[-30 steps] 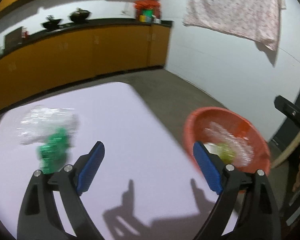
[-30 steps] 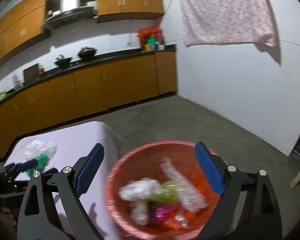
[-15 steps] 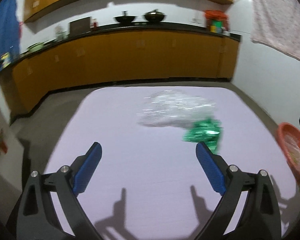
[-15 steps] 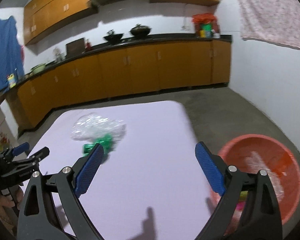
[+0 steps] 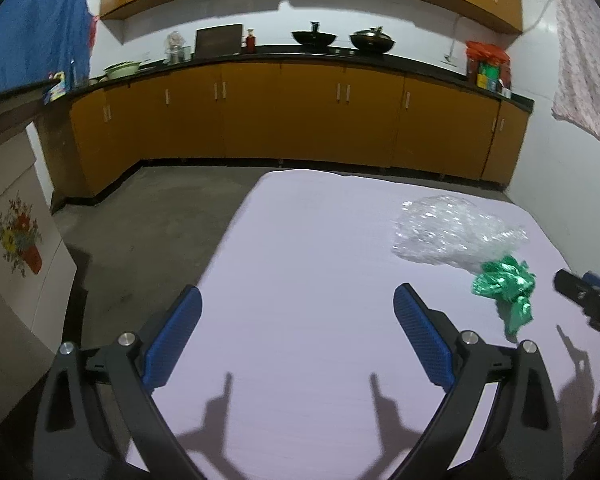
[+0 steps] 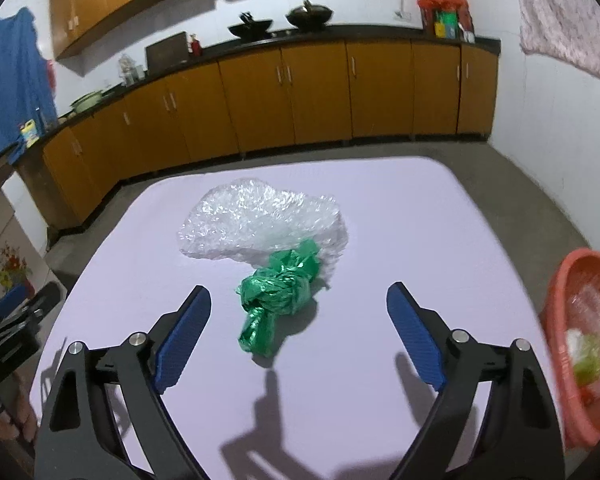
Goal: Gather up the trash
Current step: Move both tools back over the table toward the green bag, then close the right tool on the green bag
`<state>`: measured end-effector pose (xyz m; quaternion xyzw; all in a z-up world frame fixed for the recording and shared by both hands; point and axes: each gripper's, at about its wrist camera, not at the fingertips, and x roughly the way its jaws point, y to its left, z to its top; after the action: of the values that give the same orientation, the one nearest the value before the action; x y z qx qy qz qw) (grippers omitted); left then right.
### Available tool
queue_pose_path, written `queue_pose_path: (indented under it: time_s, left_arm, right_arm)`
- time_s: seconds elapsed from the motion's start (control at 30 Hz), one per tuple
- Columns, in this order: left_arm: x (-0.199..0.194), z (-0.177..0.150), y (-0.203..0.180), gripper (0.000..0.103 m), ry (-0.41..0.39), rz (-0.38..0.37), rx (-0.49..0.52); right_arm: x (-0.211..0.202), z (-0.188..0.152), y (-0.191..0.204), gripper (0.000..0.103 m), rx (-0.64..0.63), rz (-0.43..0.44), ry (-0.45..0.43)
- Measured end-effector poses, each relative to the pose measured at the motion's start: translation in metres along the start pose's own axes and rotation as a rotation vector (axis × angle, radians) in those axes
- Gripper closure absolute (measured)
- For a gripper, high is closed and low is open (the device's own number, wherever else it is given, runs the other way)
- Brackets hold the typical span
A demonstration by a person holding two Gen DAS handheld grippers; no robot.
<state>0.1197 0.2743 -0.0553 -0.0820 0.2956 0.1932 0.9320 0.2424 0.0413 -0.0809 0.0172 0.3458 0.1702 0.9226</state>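
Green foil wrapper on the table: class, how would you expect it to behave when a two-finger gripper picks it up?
The green foil wrapper looks crumpled and twisted, so it would probably crush further rather than resist. It seems thin, so likely very light. Its shiny surface may slip against the pads, and since it touches the clear plastic, lifting it might drag that along.

Lilac table (image 6: 380, 220) with clear plastic wrap (image 6: 260, 216), crumpled green foil (image 6: 276, 292).
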Motion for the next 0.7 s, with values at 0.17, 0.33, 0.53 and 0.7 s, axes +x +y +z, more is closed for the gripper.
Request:
queue_pose_path:
  time_s: [0.17,0.33,0.53,0.7]
  left_arm:
    - [0.002,0.001,0.018,0.008,0.004,0.013,-0.028]
    - [0.006,0.000,0.027,0.008,0.010,0.021,-0.051]
    - [0.010,0.001,0.024,0.008,0.017,0.016,-0.055]
    - [0.010,-0.001,0.015,0.008,0.016,0.010,-0.038]
  right_arm:
    - [0.031,-0.001,0.006,0.021,0.016,-0.035,0.065]
    - [0.044,-0.001,0.012,0.024,-0.023,-0.073,0.081]
    - [0.053,-0.002,0.012,0.035,-0.039,-0.085,0.123]
    - [0.055,-0.001,0.010,0.044,-0.048,-0.071,0.137]
